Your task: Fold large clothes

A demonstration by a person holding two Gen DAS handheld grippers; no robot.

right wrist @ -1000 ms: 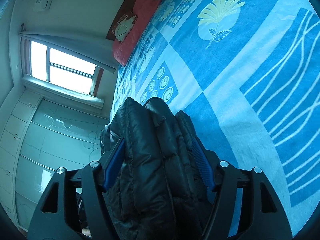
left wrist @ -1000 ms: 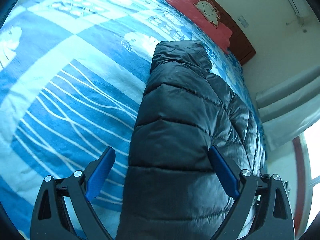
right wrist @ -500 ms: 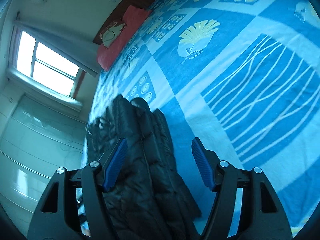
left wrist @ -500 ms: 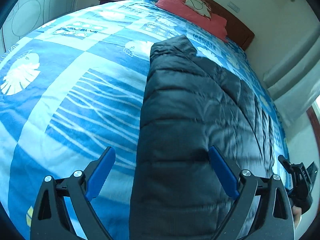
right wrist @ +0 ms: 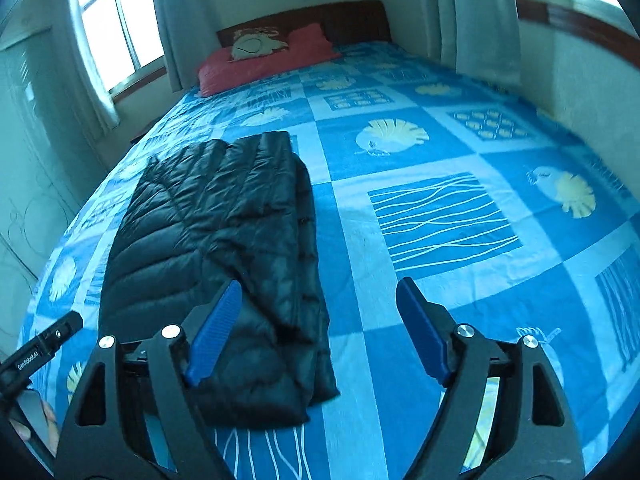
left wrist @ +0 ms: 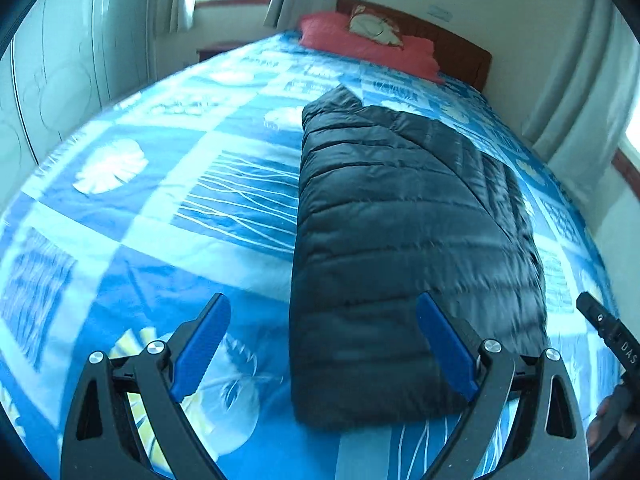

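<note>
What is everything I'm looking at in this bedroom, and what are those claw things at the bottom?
Puffer jacket: one, black, folded long on the bed.
Bedspread: one, blue and white patchwork print, covering the bed.
Pillow: one, red with a pale picture, at the bed's head.
Headboard: one, dark brown wood, behind the pillow.
Curtains: pale, beside the windows.
Windows: two, bright.
Left gripper: black with blue pads, open, holding nothing.
Right gripper: same colours, open, jaws just widened, jacket edge below.
</note>
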